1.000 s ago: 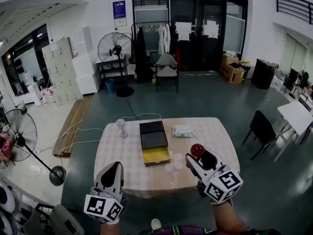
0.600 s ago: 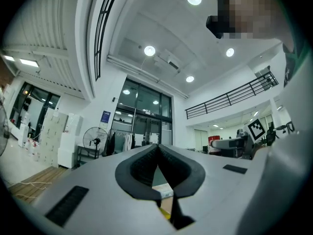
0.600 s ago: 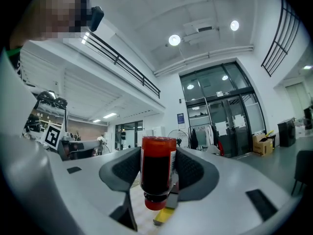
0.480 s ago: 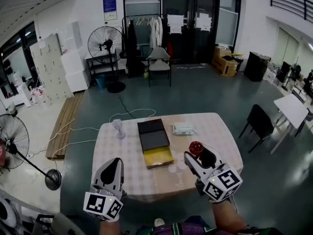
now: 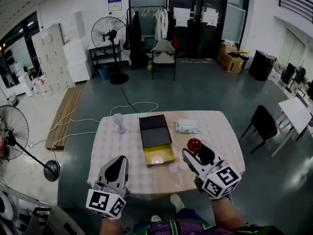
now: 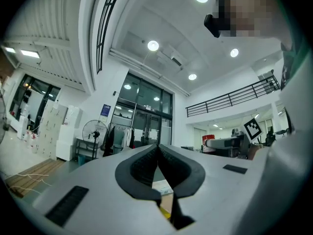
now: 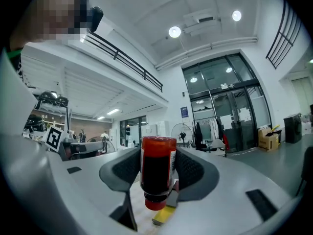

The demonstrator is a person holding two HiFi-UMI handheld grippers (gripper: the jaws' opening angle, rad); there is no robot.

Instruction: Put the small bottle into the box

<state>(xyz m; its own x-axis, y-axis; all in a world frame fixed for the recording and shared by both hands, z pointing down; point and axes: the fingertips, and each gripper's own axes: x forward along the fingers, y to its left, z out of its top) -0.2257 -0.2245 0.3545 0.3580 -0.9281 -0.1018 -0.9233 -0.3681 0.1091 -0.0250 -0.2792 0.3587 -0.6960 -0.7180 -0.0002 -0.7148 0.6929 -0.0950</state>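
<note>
Head view: the box (image 5: 155, 131) lies open in the middle of the table (image 5: 215, 131), dark lid half at the far end, yellow half nearer the person. The right gripper (image 5: 196, 152) is just right of the box's yellow end, with the small bottle (image 5: 194, 144) caught between its jaws, so the bottle isn't in the box yet. The left gripper (image 5: 117, 163) is off to the box's left and closer to the person, by the table edge.

Left gripper view: the left gripper (image 6: 157, 148) has its dark pads pressed flat together, nothing between them (just a sliver of yellow from the box peeking out below).

Right gripper view: the right gripper (image 7: 158, 153) is pinching the small bottle (image 7: 157, 180) by its sides, one pad on each. It's dark inside, with its red cap pointing down. A yellow corner of the box (image 7: 164, 215) shows right under the cap.
</note>
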